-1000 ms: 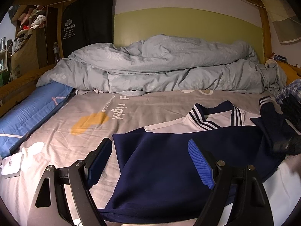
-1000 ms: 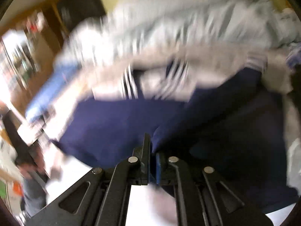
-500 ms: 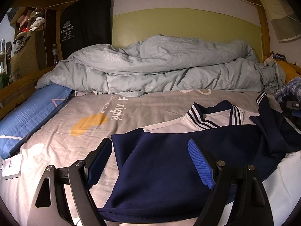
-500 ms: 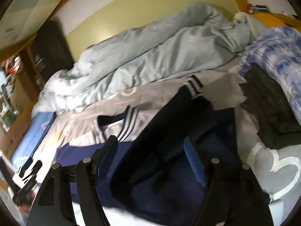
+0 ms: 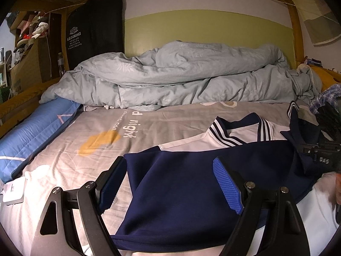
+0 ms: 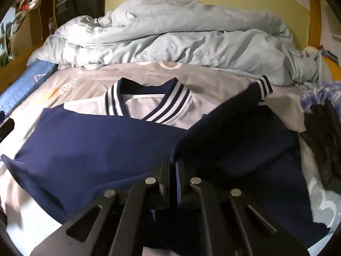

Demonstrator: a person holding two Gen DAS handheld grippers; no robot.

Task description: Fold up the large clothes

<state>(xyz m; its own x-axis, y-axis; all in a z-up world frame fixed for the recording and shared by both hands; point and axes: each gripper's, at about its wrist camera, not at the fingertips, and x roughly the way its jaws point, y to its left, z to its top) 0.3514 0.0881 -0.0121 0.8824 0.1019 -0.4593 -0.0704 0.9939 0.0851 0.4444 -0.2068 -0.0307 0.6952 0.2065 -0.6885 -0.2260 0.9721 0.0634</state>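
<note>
A navy jacket with a white yoke and striped collar lies flat on the bed. Its right sleeve runs up to a striped cuff. My left gripper hangs open just above the jacket's lower left part, with nothing between its blue pads. My right gripper has its jaws closing tight on a fold of navy cloth where the sleeve meets the body. Its black body shows at the right edge of the left wrist view.
A bunched grey duvet fills the back of the bed on the grey printed sheet. A blue pad and a white device lie at the left. Dark clothes and a plaid cloth are piled on the right.
The right gripper let go, swung out to the right with open jaws, then came back over the jacket and shut on the navy fold. The left gripper kept still.
</note>
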